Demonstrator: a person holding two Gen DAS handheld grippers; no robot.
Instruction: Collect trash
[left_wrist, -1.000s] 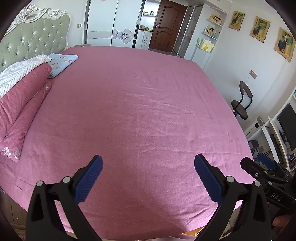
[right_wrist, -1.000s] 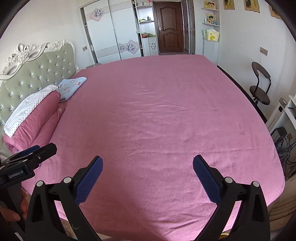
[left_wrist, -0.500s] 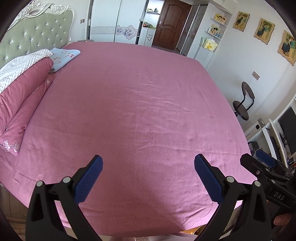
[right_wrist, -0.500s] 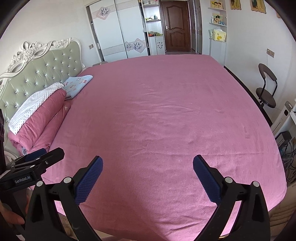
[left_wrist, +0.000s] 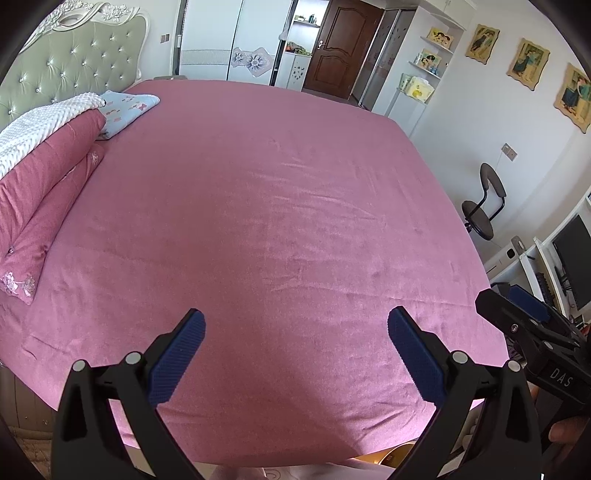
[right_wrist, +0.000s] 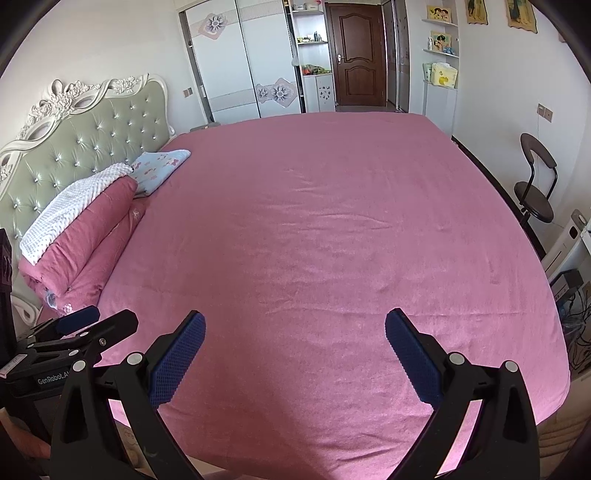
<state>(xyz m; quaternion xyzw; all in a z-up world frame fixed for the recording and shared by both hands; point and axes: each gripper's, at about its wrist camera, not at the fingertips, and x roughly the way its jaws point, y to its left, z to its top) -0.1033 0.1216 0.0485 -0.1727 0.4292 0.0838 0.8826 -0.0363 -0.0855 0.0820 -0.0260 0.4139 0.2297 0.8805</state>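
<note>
While both wrist cameras look across the bed (left_wrist: 295, 206), I log the left gripper (left_wrist: 295, 328) with its blue-padded fingers (left_wrist: 177, 354) spread wide apart, nothing between them, held above the near edge of the pink bedsheet (right_wrist: 325, 229). Right gripper (right_wrist: 293, 328): same condition, fingers well apart and empty, also over the near edge of the bed. Each gripper shows in the other's view: the right one at the far right edge of the left wrist view, the left one at the lower left of the right wrist view, so the two sit side by side.

Trash: I cannot find any in either view. The sheet shows only shallow wrinkles.

Bedding at the head end: a folded pink quilt (left_wrist: 40, 184) lies along the left side of the bed, a white knobbly blanket (right_wrist: 74, 206) on top of it, and a light blue patterned pillow (left_wrist: 125, 110) just beyond, touching the quilt's far end. Green tufted headboard (right_wrist: 92, 147) with a white carved frame stands behind them.

Room beyond the bed: white sliding wardrobe (right_wrist: 240, 74), dark brown door (right_wrist: 356, 55) shut, white shelves (right_wrist: 441, 74) with small items. Three framed pictures (left_wrist: 528, 62) hang on the right wall. Dark chair (left_wrist: 484, 206) stands beside the right edge of the bed; a monitor (left_wrist: 572, 258) on a white desk sits nearer to me
</note>
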